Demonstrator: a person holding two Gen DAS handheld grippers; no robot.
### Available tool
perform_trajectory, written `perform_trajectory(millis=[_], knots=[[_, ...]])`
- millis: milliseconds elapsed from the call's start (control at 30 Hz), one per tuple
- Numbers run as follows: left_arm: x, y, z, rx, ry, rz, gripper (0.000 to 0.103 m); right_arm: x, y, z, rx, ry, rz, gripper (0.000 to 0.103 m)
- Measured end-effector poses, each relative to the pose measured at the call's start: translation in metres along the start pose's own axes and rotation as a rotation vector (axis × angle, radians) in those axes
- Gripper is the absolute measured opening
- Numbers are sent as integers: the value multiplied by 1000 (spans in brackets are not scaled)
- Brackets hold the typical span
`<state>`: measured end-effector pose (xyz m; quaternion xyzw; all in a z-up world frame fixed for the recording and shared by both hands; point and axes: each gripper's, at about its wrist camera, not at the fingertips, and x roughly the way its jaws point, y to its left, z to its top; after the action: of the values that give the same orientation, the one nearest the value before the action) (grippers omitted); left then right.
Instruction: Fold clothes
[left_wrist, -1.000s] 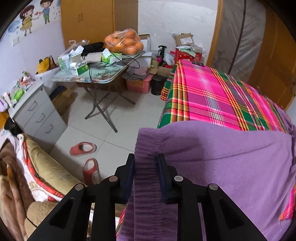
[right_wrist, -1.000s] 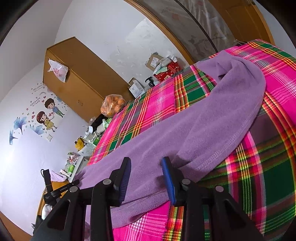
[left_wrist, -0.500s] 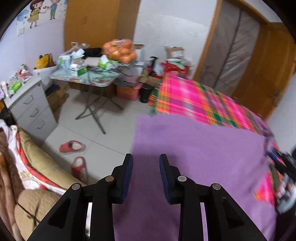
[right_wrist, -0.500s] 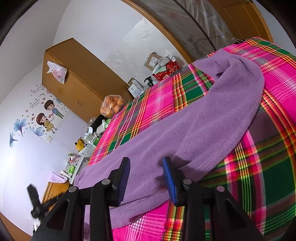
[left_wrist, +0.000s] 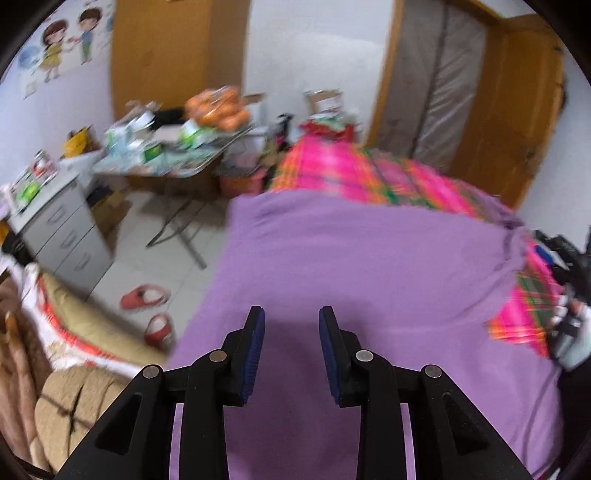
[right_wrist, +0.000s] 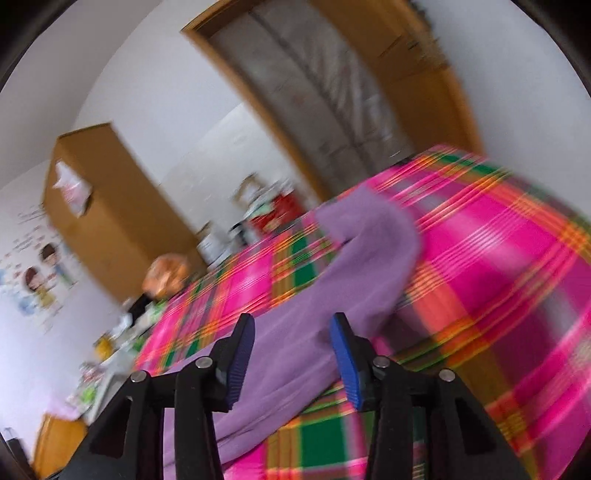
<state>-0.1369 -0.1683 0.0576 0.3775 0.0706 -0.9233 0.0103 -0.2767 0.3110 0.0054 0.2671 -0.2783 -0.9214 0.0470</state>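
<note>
The left gripper (left_wrist: 291, 317) has let go the purple garment (left_wrist: 369, 258), now spread flat for folding, and both it and the right gripper (right_wrist: 291, 325) stand open

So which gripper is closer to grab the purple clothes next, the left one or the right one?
Probably the left. The left gripper is open right over the broad soft purple fleece garment, cloth filling the gap. The right gripper is open too, over a narrower strip by the pink plaid bedcover.
</note>
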Motion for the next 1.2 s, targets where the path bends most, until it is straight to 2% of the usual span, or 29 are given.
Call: perform_trajectory(millis=[33,133,233,267,333,533,667,800,967,1067,1133,1167,1200], knots=[[2,-14,3,24,-1,-24,32,-1,-3,2,6,-10,-28,45],[15,-56,9,115,9,-81,33,11,-19,2,82,48,-33,46],[37,-90,9,203,11,-73,33,18,-36,0,163,90,-24,46],[47,-97,9,221,16,-51,33,18,-40,1,186,90,-19,46],[60,-106,5,227,29,-57,33,19,-47,0,221,97,-8,46],[76,-104,-2,179,68,-101,33,22,-56,-1,238,96,7,44],[82,-100,-2,146,89,-101,33,24,-57,1,243,99,9,44],[84,-103,0,165,92,-84,33,34,-63,14,268,98,-27,44],[83,-93,1,110,92,-134,33,48,-70,30,298,98,-74,42],[82,-92,1,96,91,-144,33,68,-72,46,274,122,-92,41],[81,-92,1,87,90,-151,33,77,-75,54,255,154,-138,23],[81,-91,1,81,90,-157,33,81,-77,58,248,175,-172,3],[81,-89,1,75,90,-163,33,80,-79,60,255,185,-182,3]])
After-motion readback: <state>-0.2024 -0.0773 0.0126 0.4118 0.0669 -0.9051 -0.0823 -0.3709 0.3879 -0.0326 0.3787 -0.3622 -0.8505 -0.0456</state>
